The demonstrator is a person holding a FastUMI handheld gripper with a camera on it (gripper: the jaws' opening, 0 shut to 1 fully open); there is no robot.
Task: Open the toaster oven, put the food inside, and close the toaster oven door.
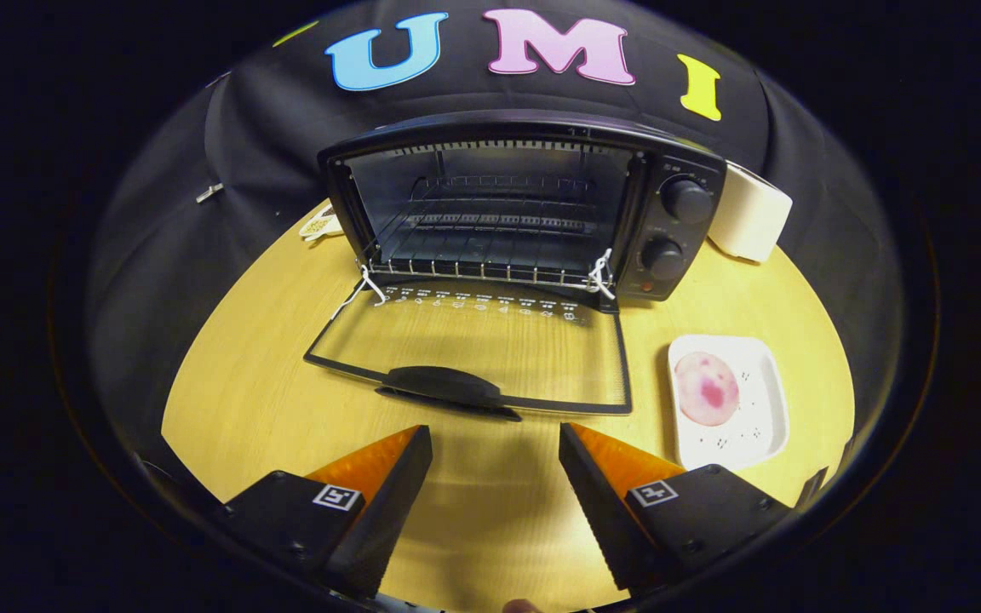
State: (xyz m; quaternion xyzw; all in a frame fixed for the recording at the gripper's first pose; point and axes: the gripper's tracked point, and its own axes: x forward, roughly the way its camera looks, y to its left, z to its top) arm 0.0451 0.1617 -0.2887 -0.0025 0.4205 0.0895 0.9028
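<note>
Black glass, the toaster oven door already lies folded flat on the wooden table just ahead of your fingers, its handle nearest you and a little left of the gap between them. Behind it the toaster oven stands open, the wire rack bare inside. Your gripper hangs over the table with its fingers apart and nothing between them. Now look right: the food, a round pink piece, sits at the near-left end of a white tray that lies beyond and just beside your right finger. So the next move, as I judge it, swings you right and forward to the tray. The tray runs lengthwise away from you.
</note>
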